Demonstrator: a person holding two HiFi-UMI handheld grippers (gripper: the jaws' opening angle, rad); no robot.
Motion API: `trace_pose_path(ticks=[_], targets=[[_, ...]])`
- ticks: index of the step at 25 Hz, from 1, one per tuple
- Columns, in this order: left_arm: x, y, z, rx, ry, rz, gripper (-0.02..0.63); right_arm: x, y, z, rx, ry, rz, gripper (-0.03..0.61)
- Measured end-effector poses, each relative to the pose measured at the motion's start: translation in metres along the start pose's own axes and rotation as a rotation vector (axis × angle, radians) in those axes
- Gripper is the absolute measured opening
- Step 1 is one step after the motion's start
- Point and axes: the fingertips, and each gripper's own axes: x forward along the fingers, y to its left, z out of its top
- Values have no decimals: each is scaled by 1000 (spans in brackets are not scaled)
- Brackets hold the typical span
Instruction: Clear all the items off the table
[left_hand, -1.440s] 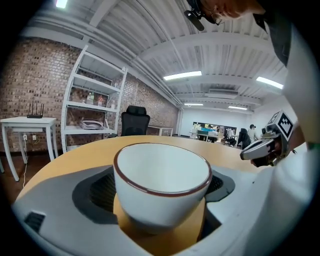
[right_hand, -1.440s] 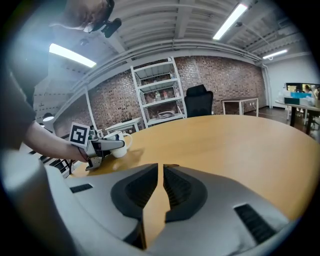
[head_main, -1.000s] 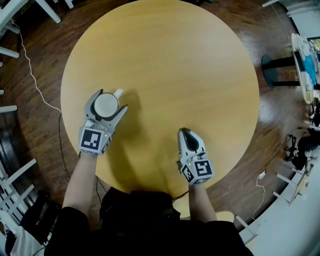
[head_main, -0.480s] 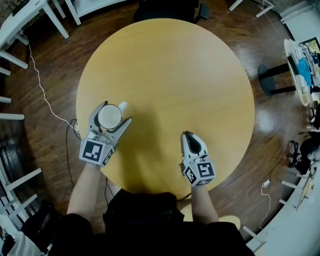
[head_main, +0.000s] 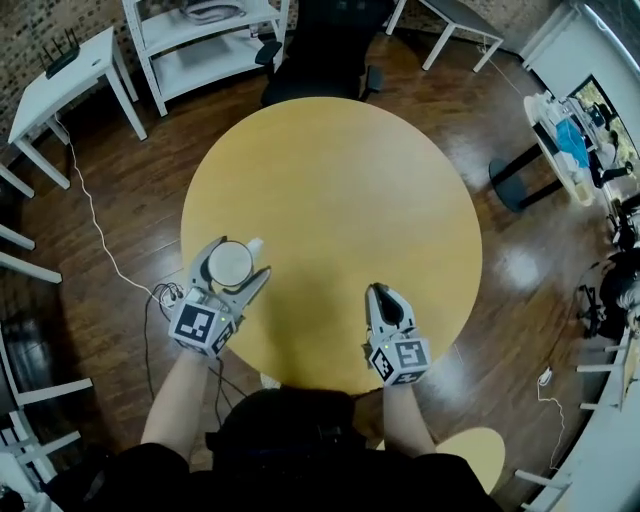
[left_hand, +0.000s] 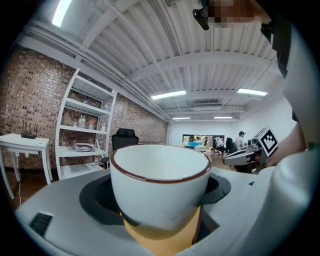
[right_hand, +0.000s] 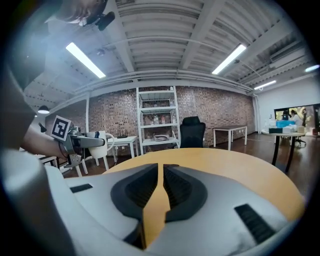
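Observation:
A white cup (head_main: 231, 263) with a thin brown rim sits between the wide-set jaws of my left gripper (head_main: 240, 257), near the left edge of the round yellow table (head_main: 340, 180). In the left gripper view the cup (left_hand: 159, 185) fills the space between the jaws, which close around its sides. Whether it rests on the tabletop or hangs just above it I cannot tell. My right gripper (head_main: 378, 293) is shut and empty over the table's near edge. Its dark pads (right_hand: 177, 187) meet with only tabletop beyond, and the left gripper with the cup (right_hand: 102, 144) shows at its left.
A white shelf unit (head_main: 205, 40), a black office chair (head_main: 320, 55) and a small white table (head_main: 60, 85) stand beyond the round table. A white cable (head_main: 100, 245) trails over the wooden floor at left. A yellow stool seat (head_main: 472, 450) is near my right.
The head view has pulled up and back, so the table looks smaller and more of the room shows. Both grippers keep their places and the cup stays in the left one.

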Motion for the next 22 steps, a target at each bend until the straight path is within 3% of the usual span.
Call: trace_pose_path(ticks=[11,22], targets=[[-9,-76,35,29,-67,-204,411,-122,-19,-26,53,-78,-225,37],[51,-233,48,21,-99,-527,411,-286,-89,-42,121,-172,-563,38]])
